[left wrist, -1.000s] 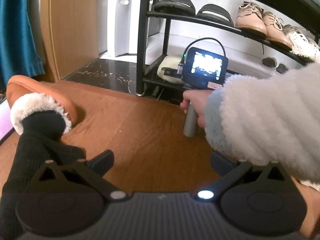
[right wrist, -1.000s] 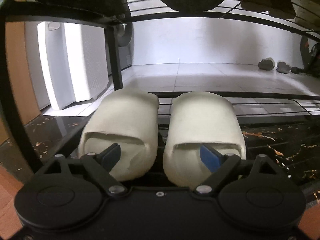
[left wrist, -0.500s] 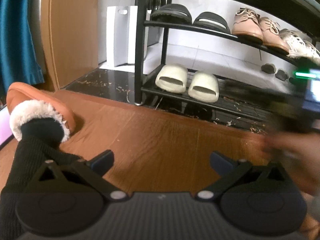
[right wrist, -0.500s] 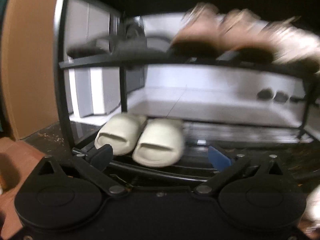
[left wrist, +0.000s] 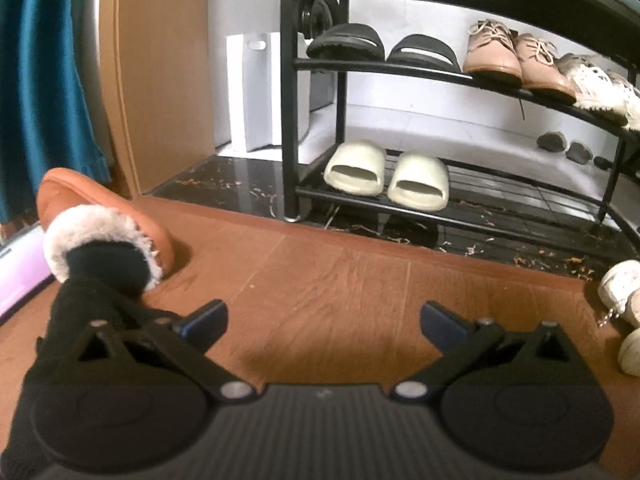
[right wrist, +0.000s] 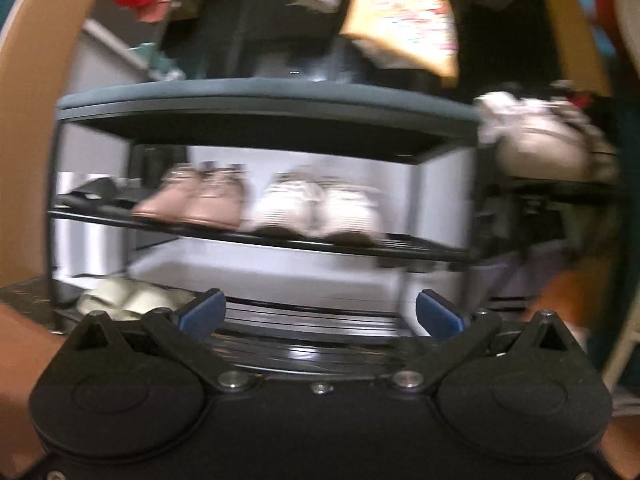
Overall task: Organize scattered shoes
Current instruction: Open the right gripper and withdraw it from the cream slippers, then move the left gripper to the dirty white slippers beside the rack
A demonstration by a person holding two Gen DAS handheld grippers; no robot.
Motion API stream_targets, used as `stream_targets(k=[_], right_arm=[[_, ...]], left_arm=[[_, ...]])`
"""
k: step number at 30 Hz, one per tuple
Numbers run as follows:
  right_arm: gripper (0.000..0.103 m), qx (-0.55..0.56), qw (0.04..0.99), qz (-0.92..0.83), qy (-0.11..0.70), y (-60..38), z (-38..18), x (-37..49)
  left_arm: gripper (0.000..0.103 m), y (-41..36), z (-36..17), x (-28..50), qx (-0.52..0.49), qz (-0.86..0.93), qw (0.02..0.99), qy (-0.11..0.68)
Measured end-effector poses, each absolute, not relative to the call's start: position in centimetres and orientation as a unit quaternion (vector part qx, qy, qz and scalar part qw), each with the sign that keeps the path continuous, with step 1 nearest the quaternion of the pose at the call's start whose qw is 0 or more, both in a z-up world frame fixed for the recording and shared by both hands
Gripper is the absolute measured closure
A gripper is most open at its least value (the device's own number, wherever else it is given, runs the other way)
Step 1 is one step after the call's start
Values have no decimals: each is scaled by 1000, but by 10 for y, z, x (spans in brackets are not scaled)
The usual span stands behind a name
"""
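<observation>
A black shoe rack [left wrist: 290, 120] stands ahead on the dark floor. A pair of cream slides [left wrist: 386, 174] rests on its bottom shelf. Black slides [left wrist: 380, 46], pink lace-up shoes [left wrist: 516, 54] and white sneakers [left wrist: 600, 88] line the middle shelf. White shoes [left wrist: 624, 304] lie on the wood floor at the right edge. My left gripper [left wrist: 324, 322] hovers open over bare wood floor. In the blurred right wrist view, my right gripper [right wrist: 320, 314] is open and empty, well back from the rack [right wrist: 264, 108], with the cream slides [right wrist: 124, 300] low on the left.
A person's foot in an orange fur-lined slipper [left wrist: 108, 224] and black sock sits at the left. A white bag [left wrist: 260, 88] leans behind the rack beside a wooden panel [left wrist: 156, 72]. A teal curtain [left wrist: 40, 72] hangs at far left. Bags hang above the rack.
My right gripper left the cream slides on the bottom shelf and pulled back and up, away from the rack. The hand and sleeve have gone from the left wrist view.
</observation>
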State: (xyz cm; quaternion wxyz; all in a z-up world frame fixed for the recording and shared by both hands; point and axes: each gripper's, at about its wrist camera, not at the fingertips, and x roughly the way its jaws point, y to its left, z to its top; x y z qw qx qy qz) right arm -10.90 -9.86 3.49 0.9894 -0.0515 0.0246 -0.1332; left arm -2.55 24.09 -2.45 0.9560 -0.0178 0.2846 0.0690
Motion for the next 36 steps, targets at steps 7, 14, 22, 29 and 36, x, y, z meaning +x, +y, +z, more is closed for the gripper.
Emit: stream_targets(k=[7, 14, 22, 29, 36], right_arm=[[0, -22, 986, -166, 21, -128, 23, -130], [0, 11, 977, -213, -1, -155, 19, -137], [0, 52, 972, -229, 33, -179, 9, -133], [0, 52, 974, -208, 70, -178, -2, -118], [0, 53, 975, -199, 80, -172, -3, -113]], left_arm=[[1, 203, -14, -34, 10, 57, 957, 285], [1, 147, -3, -34, -13, 15, 957, 289], [1, 73, -11, -13, 23, -10, 952, 304], [1, 61, -9, 1, 1, -7, 945, 326], [1, 61, -5, 9, 2, -2, 942, 336]])
